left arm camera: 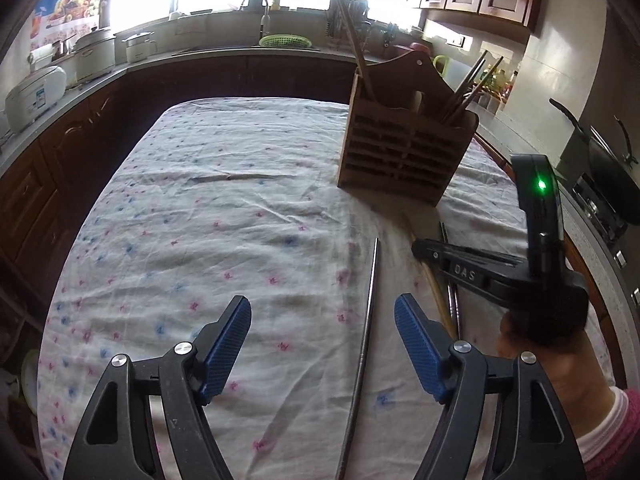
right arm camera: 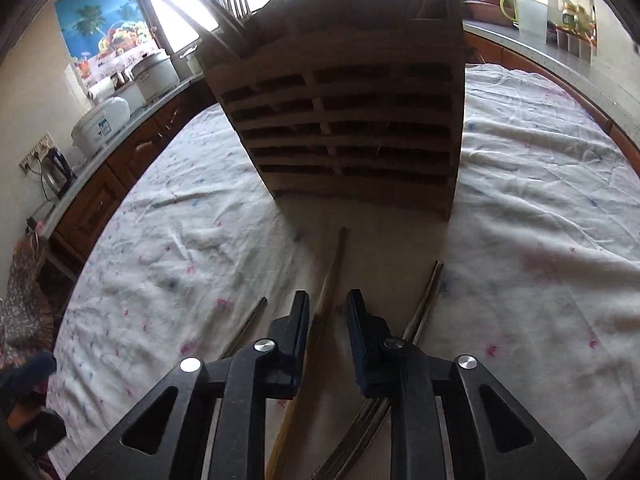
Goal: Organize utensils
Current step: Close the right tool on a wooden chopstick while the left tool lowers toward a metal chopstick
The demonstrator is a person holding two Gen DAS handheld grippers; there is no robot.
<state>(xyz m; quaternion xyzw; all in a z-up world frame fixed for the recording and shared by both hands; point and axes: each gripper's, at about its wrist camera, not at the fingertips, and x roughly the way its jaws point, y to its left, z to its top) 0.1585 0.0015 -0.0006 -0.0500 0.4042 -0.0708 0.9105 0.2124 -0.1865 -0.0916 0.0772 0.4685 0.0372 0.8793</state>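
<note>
holder [right arm camera: 344, 128] top cut off, perhaps blurred

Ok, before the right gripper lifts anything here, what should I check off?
1. Right gripper straddles the wooden chopstick: ok.
2. Pads pressing that chopstick: not ok, cloth shows between them.
3. Dark chopsticks outside the jaws: ok, they lie to the right.
4. Wooden holder upright just ahead: ok.
5. Left gripper open and empty above the metal chopstick: ok.
</note>
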